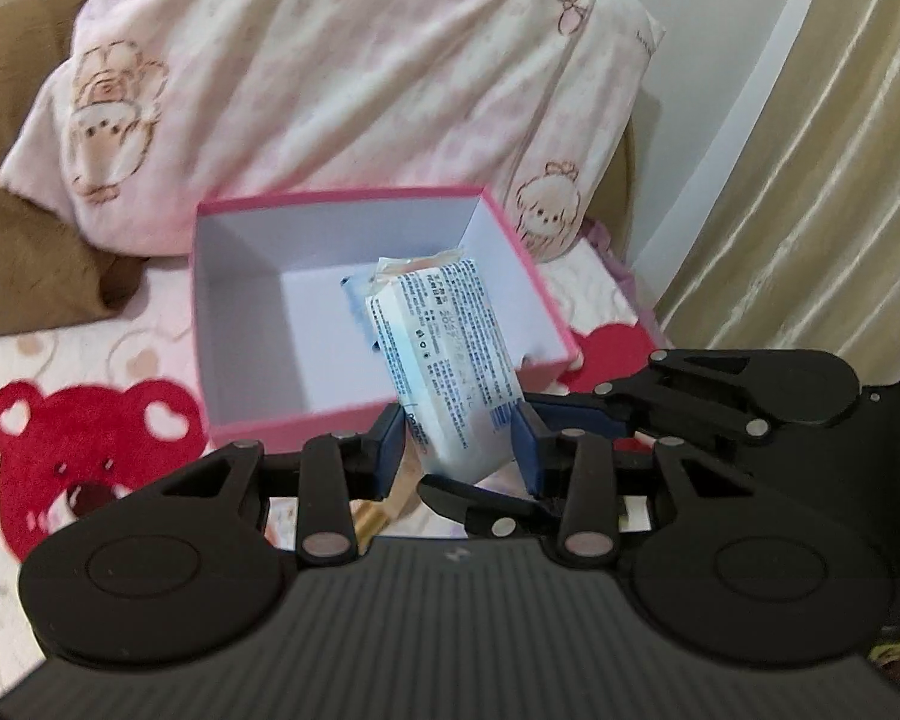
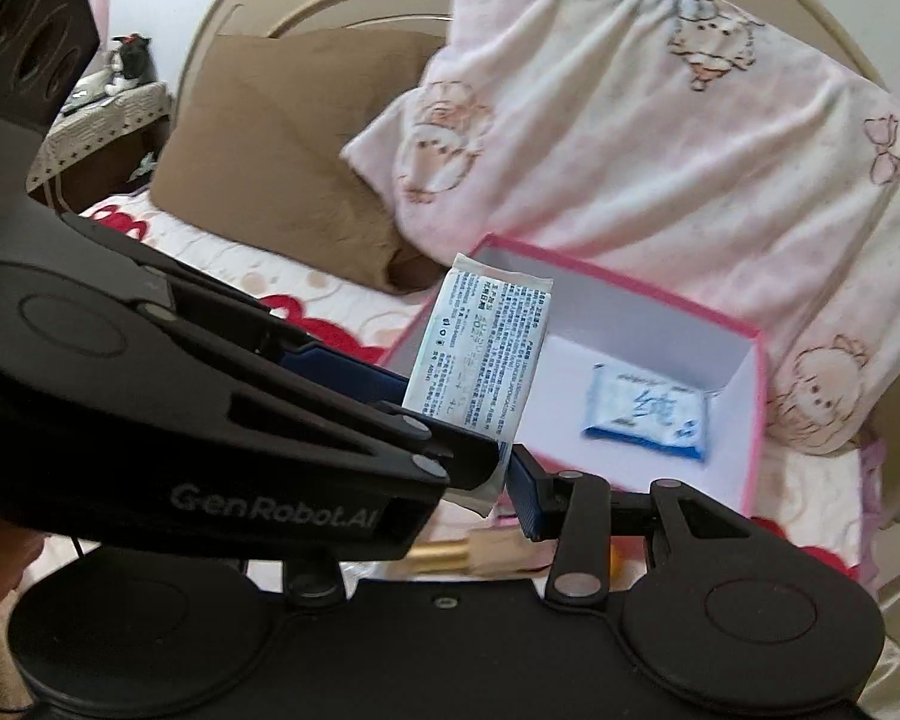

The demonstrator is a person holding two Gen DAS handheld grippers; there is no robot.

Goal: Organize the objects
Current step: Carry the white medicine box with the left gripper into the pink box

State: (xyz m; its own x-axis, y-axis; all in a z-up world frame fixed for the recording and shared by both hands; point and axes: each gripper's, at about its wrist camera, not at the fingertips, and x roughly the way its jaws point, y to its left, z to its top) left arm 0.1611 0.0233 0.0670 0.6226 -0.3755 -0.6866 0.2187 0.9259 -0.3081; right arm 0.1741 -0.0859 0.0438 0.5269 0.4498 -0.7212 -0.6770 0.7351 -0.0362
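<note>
My left gripper [image 1: 457, 450] is shut on a white tissue pack [image 1: 444, 360] with blue print and holds it tilted over the near rim of an open pink box [image 1: 270, 420] on the bed. The pack [image 2: 480, 354] and the left gripper [image 2: 444, 420] also show in the right wrist view, in front of the box [image 2: 756, 420]. A second blue and white tissue pack [image 2: 648, 417] lies flat inside the box. My right gripper [image 2: 468, 498] is beside and under the left one; only its right finger [image 2: 525, 492] shows, the left is hidden. It also appears in the left wrist view [image 1: 570, 414].
A pink cartoon-print blanket [image 1: 330, 78] is bunched behind the box and a brown pillow [image 2: 282, 150] lies to its left. The bed sheet [image 1: 90, 420] has red bear prints. A gold tube [image 2: 444, 552] lies under the grippers. A curtain [image 1: 810, 180] hangs at right.
</note>
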